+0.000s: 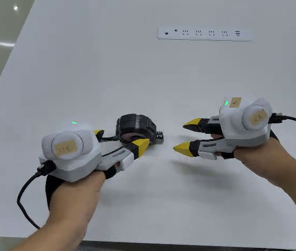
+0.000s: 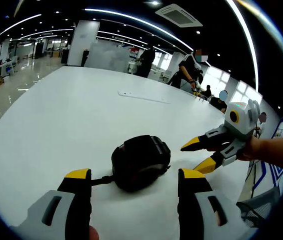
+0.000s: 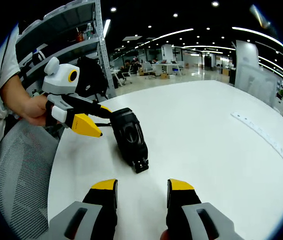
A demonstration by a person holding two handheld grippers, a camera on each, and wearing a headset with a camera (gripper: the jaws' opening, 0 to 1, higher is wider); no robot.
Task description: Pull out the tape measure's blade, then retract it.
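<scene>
A black tape measure [image 1: 136, 128] lies on the white table [image 1: 153, 193], and its blade end [image 1: 159, 137] faces right with the blade fully in. My left gripper [image 1: 119, 139] is open, its yellow-tipped fingers either side of the case's near part. In the left gripper view the case [image 2: 140, 161] sits just ahead of the open left gripper [image 2: 134, 176]. My right gripper [image 1: 187, 136] is open a short way right of the blade end, holding nothing. In the right gripper view the tape measure [image 3: 130, 137] lies ahead of the right gripper [image 3: 142, 185], apart from it.
A white power strip [image 1: 204, 34] lies at the far side of the table. A black cable [image 1: 25, 196] trails from the left gripper toward the near table edge. People stand beyond the table's far end [image 2: 189, 70]. A mesh chair [image 3: 16, 165] is beside the table.
</scene>
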